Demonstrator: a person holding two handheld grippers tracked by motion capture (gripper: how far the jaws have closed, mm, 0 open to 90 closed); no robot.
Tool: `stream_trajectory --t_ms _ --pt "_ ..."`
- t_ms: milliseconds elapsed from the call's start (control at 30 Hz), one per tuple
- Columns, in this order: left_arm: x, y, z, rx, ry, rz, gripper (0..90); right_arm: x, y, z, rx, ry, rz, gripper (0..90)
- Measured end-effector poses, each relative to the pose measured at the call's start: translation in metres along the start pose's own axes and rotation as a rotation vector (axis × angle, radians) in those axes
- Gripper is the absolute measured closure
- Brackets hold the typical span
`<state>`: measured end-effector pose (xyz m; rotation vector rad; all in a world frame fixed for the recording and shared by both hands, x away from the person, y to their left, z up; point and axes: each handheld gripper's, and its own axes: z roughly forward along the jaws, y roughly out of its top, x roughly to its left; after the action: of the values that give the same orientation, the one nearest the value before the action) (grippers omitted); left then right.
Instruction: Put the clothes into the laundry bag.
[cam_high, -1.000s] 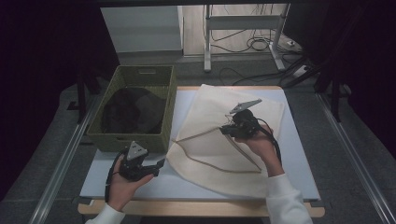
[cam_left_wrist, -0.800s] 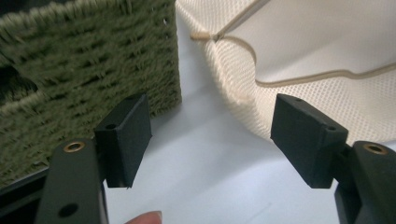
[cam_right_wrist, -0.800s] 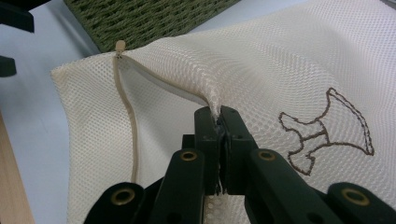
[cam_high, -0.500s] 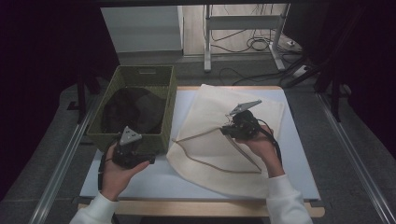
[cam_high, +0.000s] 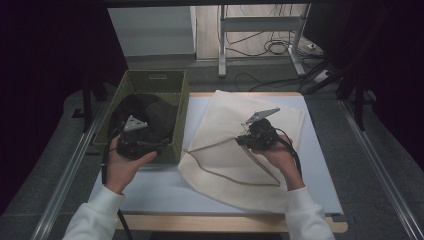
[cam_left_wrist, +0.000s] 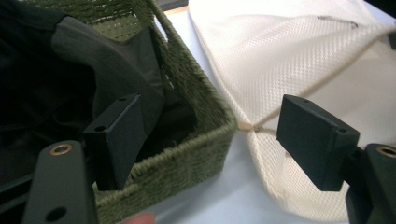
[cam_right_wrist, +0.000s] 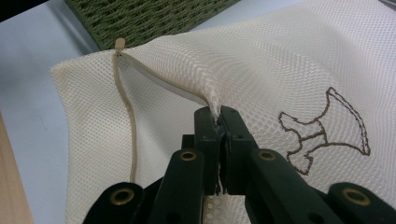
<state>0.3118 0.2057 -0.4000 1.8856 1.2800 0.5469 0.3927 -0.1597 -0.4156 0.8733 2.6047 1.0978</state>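
We see a cream mesh laundry bag (cam_high: 240, 145) lying flat across the middle of the tabletop (cam_high: 150, 187), reaching from near its far edge almost to its near edge. Our right tool (cam_right_wrist: 218, 116) has its jaws pressed together on a pinch of the bag's upper mesh layer, lifting that fold off the layer beneath so the mouth gapes a little. A beige zipper (cam_right_wrist: 125, 121) runs along the edge of the opening, ending at a small tab that points toward the basket. A dark line drawing (cam_right_wrist: 324, 128) is printed on the mesh just beside the clamped fold.

At the tabletop's far left corner stands a green woven basket (cam_high: 177, 87), just beside the bag's left edge. Inside it lies dark clothing (cam_left_wrist: 93, 60), bunched up and rising close to the rim; we cannot tell how many pieces there are.

Our left tool (cam_left_wrist: 219, 135) hovers over the basket's near right corner with its jaws spread wide apart, one jaw above the dark fabric inside, the other out over the bag's edge. It holds nothing.
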Motion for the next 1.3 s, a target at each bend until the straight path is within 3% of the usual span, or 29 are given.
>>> stream_trajectory --t_ms 233,567,933,1033,1300 --pt "0.021 0.012 0.009 0.004 0.035 -0.059 18.0 0.001 0.000 0.000 -0.007 -0.006 0.008 86.5" --pt "0.058 0.029 0.033 0.028 0.035 -0.176 15.2 0.000 0.000 0.001 -0.002 -0.001 0.013 86.4" --pt "0.076 0.036 0.049 0.050 0.053 -0.232 11.7 -0.001 -0.001 0.001 -0.010 0.008 0.026 86.4" --pt "0.082 0.040 0.056 0.067 0.055 -0.266 11.6 -0.001 0.000 0.001 -0.009 0.007 0.023 86.5" --pt "0.090 0.045 0.070 0.088 0.073 -0.290 11.6 -0.001 -0.001 0.001 -0.006 0.004 0.018 86.4"
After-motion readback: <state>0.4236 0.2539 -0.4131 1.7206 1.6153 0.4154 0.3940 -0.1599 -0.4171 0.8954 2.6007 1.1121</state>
